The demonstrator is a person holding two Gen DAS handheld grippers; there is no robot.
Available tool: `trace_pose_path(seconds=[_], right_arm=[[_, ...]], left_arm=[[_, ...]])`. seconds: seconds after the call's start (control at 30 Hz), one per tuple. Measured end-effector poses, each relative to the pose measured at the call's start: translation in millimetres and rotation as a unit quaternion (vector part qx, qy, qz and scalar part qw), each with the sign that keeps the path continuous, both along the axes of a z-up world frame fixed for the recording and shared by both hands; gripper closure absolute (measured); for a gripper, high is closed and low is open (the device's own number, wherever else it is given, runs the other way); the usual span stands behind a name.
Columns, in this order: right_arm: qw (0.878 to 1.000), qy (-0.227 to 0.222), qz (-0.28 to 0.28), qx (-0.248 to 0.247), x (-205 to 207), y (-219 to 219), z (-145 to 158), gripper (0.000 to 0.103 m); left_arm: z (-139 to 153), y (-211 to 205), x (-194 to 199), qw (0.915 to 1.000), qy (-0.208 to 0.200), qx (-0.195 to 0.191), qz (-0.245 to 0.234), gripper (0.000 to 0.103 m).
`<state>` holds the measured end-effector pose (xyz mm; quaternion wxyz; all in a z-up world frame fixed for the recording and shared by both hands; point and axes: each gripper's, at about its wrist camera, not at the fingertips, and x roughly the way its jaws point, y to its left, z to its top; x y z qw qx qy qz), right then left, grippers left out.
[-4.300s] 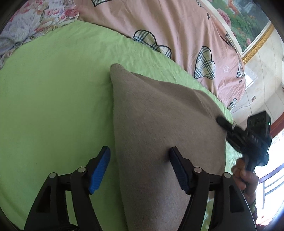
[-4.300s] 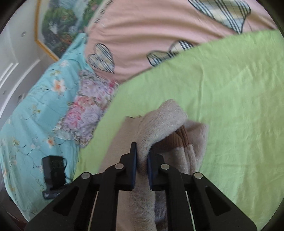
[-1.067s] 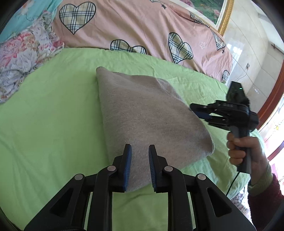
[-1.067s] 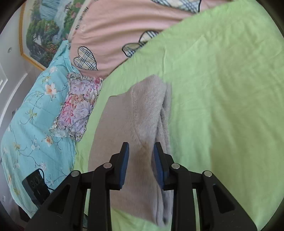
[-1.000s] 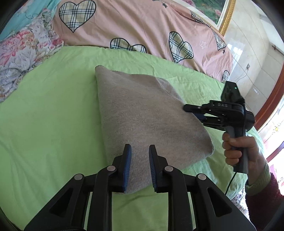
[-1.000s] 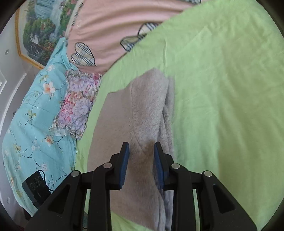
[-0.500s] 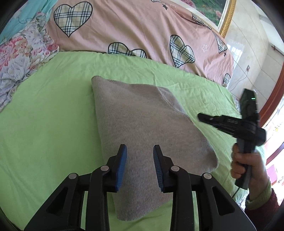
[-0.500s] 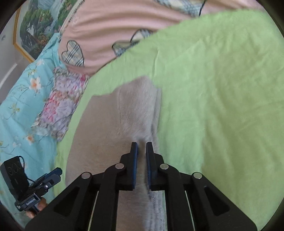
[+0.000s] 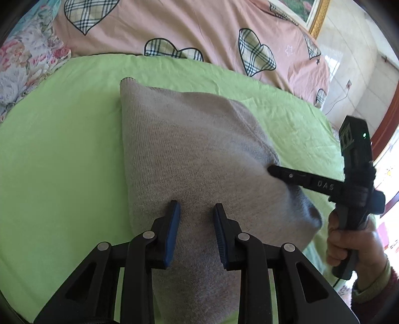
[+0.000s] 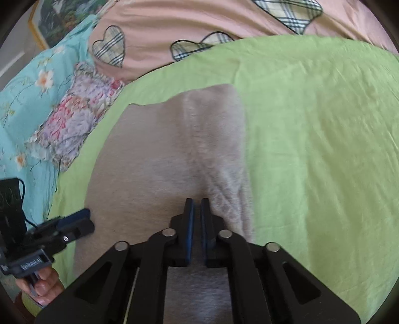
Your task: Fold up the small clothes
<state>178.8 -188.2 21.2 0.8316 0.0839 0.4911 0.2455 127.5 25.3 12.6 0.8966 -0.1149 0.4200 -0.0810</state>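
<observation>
Left gripper (image 9: 195, 211): blue pads parted, straddling near edge of grey sweater (image 9: 189, 149), nothing pinched between them. Right gripper (image 10: 196, 208): pads nearly together, tips pressed into sweater's right side; whether fabric is caught between them, cannot tell. Sweater folded into compact block, fuzzy inner layer showing along right edge. Lies on green sheet (image 9: 62, 139) of bed. Pink quilt with plaid hearts (image 9: 199, 27) behind, floral pillow (image 10: 74, 119) at left, framed picture (image 9: 315, 15) on wall.

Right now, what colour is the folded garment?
Plain grey-beige knit, no pattern. The folded garment shows best in the left wrist view.
</observation>
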Motion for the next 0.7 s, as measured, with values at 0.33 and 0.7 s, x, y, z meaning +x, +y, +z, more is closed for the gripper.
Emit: trace_pose_path(seconds=[0.33,0.7], right_arm=[[1.000,-0.006,0.004,0.026,-22,-4,18,0.099],[0.999,-0.016,0.034,-0.004,-78,-10,19,0.069]], left_arm=[[16,-2,-36,0.9996,-0.021,0.011,0.012,0.075],[-7,-2,-82,0.9999,0.012,-0.007,0.002,0.076]])
